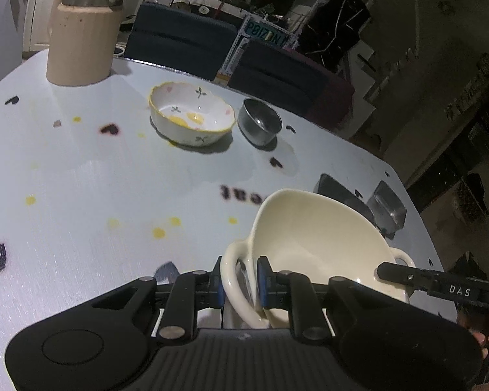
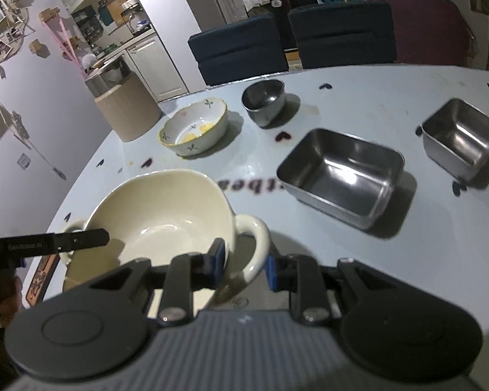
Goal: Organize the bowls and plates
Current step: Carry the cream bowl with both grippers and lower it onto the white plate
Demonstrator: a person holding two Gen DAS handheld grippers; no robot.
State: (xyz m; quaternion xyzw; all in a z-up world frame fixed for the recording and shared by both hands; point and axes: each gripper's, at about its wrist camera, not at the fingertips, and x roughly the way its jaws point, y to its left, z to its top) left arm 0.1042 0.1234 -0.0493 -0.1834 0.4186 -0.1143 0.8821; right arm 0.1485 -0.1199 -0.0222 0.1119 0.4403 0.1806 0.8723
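Note:
A cream two-handled bowl hangs tilted just above the table, carried between both grippers. My left gripper is shut on the bowl's left handle, whose loop sits between the blue pads. My right gripper is shut on the opposite handle. Each view shows a finger of the other gripper across the bowl. Farther back stand a floral bowl with a yellow rim and a round steel bowl.
A rectangular steel tray and a smaller square steel container sit to the right. A beige jug with a steel lid stands at the far left. Dark chairs line the table's far edge.

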